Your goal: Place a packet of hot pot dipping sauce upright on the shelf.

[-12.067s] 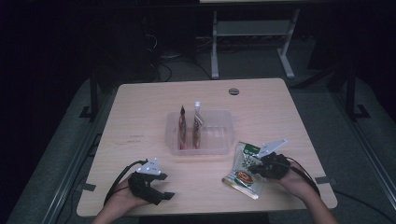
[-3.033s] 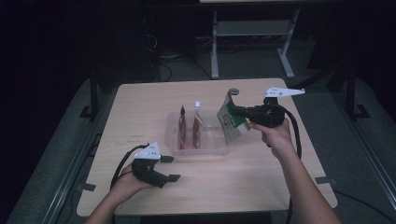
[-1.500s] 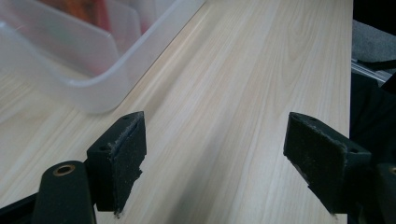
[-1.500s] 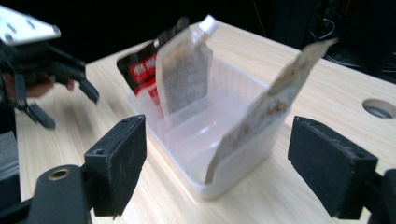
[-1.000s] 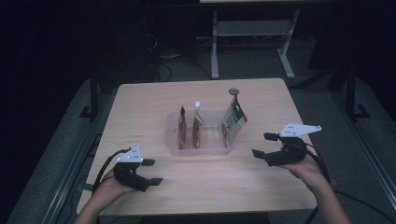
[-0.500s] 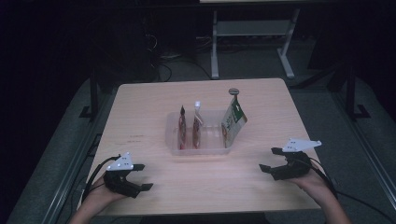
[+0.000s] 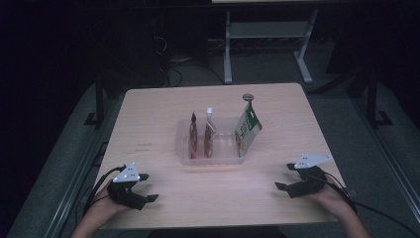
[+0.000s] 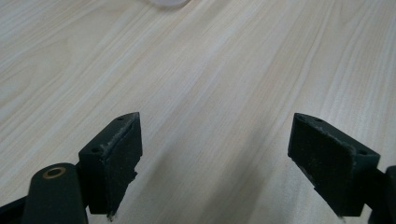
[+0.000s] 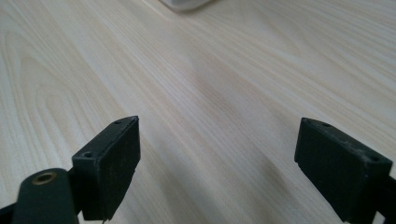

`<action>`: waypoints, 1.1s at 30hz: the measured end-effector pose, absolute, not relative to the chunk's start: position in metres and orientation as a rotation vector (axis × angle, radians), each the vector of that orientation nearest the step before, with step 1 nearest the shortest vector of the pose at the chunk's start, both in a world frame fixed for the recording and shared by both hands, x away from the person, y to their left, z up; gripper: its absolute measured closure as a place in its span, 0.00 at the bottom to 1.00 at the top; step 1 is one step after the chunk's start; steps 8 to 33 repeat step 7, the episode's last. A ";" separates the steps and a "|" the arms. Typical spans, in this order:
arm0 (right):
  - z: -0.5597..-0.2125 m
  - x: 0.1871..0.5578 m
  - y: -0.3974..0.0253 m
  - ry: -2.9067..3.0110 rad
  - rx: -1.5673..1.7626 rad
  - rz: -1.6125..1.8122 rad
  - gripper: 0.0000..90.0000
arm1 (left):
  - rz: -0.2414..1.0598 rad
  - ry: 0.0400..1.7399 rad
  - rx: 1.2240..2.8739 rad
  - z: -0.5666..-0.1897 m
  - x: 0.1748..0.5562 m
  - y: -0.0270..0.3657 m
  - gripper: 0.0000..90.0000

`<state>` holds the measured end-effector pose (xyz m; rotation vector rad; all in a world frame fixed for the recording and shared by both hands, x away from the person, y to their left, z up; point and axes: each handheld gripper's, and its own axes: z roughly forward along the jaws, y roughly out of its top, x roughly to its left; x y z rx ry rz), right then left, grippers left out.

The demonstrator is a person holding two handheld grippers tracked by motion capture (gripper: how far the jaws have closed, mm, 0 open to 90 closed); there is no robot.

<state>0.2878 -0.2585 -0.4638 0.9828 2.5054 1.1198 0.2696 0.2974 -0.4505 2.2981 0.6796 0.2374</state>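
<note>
High view, left tongs [image 7: 148, 199]: sitting low at the counter's [image 7: 158, 114] near left corner, jaws gaping wide, holding nothing.
High view, right tongs [image 7: 283, 177]: resting at the near right edge, jaws spread wide too, nothing between them.
High view, green pouch [image 7: 247, 128]: standing upright, leaning at the right end of the clear tray [image 7: 183, 153], well apart from both tongs, up and left of the right pair.
High view, tray company: two slim brown sachets [image 7: 201, 138] standing upright at its left end.
Left gripper view: jaws standing far apart over bare wood, touching nothing.
Right gripper view: jaws standing just as wide, empty, a pale tray corner [image 9: 187, 4] peeking in far ahead.
</note>
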 end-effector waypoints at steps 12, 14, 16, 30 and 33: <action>-0.460 0.286 -0.261 2.483 0.982 1.151 0.15 | 0.243 0.689 2.298 -0.451 0.270 0.298 0.19; -0.460 0.286 -0.261 2.483 0.982 1.151 0.15 | 0.243 0.689 2.298 -0.451 0.270 0.298 0.19; -0.460 0.286 -0.261 2.483 0.982 1.151 0.15 | 0.243 0.689 2.298 -0.451 0.270 0.298 0.19; -0.460 0.286 -0.261 2.483 0.982 1.151 0.15 | 0.243 0.689 2.298 -0.451 0.270 0.298 0.19; -0.460 0.286 -0.261 2.483 0.982 1.151 0.15 | 0.243 0.689 2.298 -0.451 0.270 0.298 0.19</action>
